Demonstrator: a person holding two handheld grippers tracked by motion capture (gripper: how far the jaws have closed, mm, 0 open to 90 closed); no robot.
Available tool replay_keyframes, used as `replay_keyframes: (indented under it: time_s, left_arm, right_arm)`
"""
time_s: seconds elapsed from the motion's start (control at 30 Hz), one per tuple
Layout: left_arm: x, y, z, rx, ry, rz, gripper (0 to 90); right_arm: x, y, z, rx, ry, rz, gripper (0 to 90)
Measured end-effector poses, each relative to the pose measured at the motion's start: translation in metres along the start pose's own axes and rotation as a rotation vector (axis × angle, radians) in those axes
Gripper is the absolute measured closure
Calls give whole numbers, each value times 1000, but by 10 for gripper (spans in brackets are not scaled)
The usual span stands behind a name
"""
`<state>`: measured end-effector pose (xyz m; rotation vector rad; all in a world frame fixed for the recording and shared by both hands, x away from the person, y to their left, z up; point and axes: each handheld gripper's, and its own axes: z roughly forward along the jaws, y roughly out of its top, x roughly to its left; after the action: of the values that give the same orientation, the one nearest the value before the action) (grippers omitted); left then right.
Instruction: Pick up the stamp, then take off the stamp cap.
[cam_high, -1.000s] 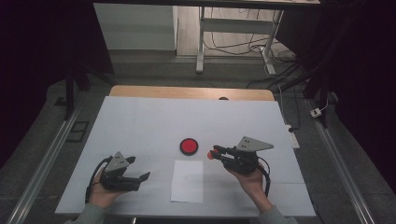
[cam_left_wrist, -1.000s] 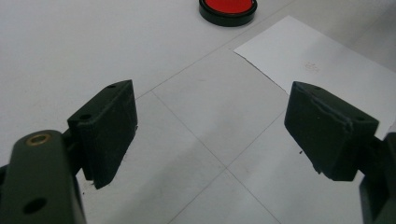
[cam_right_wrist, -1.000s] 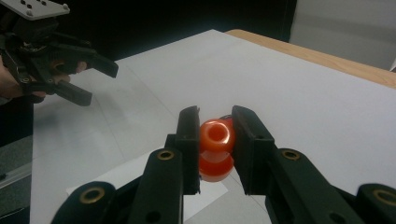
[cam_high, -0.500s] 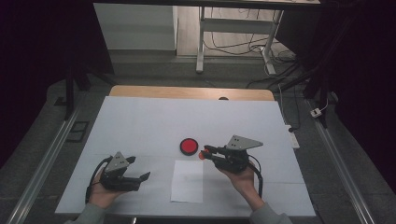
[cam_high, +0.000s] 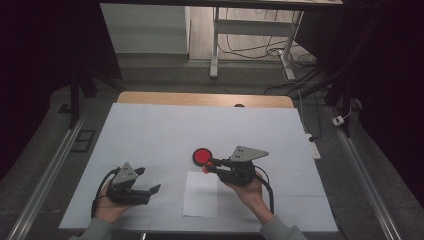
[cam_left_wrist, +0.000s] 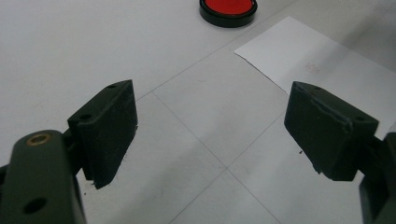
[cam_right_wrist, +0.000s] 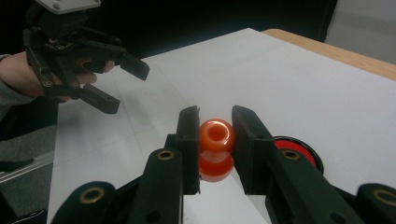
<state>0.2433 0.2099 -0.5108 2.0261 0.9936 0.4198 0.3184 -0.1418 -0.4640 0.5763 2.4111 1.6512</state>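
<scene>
While faint, paper's (cam_left_wrist: 322, 65) mark unreadable.

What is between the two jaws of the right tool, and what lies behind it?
The right tool is shut on an orange stamp, which stands on the white table. Behind it lies a red ink pad; the right jaw covers most of the pad.

Right tongs (cam_high: 206, 165) seemingly around orange piece (cam_high: 204, 169)
</scene>
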Motion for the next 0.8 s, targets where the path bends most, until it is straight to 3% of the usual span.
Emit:
replay_keyframes:
  time_s: [0.8]
  left_arm:
    - [-3,5,-2,-18,-13,17,193]
  right_arm:
    - [-1,-1,-1,-2,-6,1,723]
